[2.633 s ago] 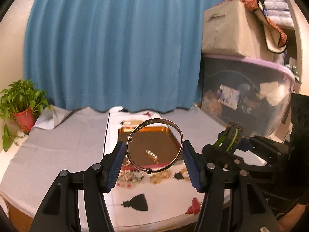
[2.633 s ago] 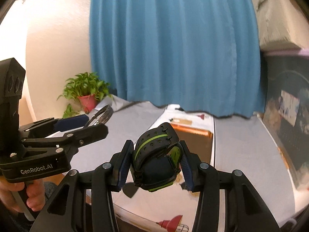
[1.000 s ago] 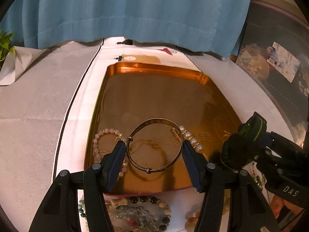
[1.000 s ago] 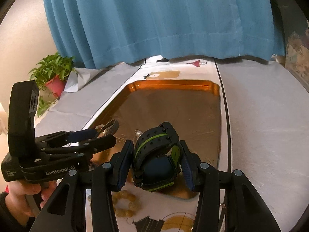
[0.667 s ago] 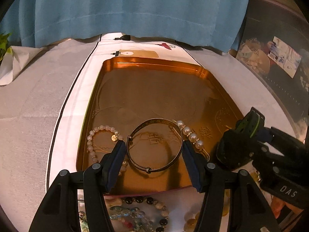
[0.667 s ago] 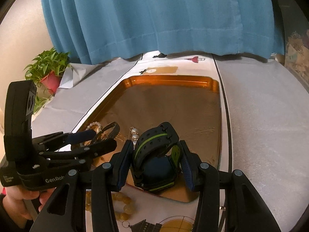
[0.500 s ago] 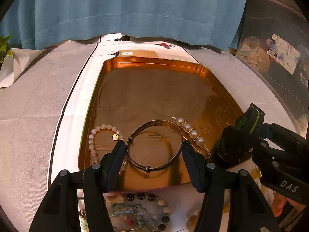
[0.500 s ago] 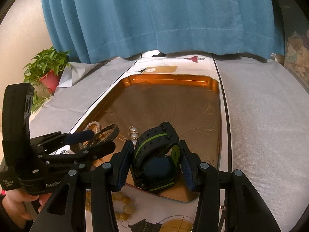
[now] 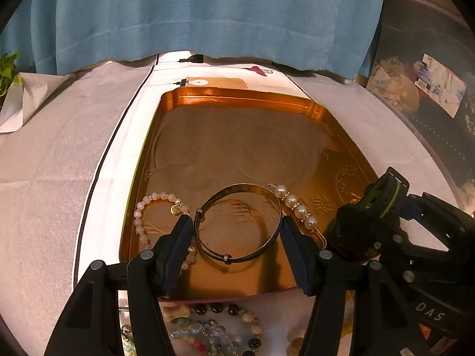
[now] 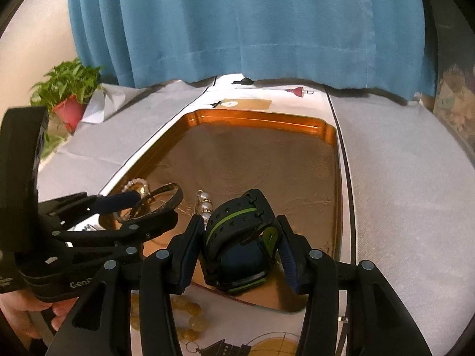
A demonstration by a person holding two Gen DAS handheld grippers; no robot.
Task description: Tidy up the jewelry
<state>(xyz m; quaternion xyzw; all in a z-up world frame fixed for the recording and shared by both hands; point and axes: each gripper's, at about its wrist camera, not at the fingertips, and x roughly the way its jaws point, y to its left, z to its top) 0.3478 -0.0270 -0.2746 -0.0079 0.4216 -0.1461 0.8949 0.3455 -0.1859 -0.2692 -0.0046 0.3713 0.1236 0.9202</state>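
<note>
Bangle [image 9: 239,224] pinched by left hand-held gripper [image 9: 236,249] marked "GenR…"; right hand-held gripper [image 10: 240,250], "DAS", clamps watch [image 10: 239,237].

Home: curtain [image 10: 237,23], potted plant [image 10: 68,95]

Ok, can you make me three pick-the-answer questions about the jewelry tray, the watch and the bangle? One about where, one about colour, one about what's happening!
1. Where is the pearl bracelet?
A. in the tray
B. on the curtain
C. in the plant pot

2. What colour stripe runs along the black watch?
A. red
B. green
C. white

3. What is the left gripper doing with the bangle?
A. holding it between its fingers
B. leaving it on the cloth
C. dropping it on the floor

Answers: 1 A, the pearls lie on the tray's copper floor. 2 B, a green line follows the strap. 3 A, both pads press the ring's sides.
</note>
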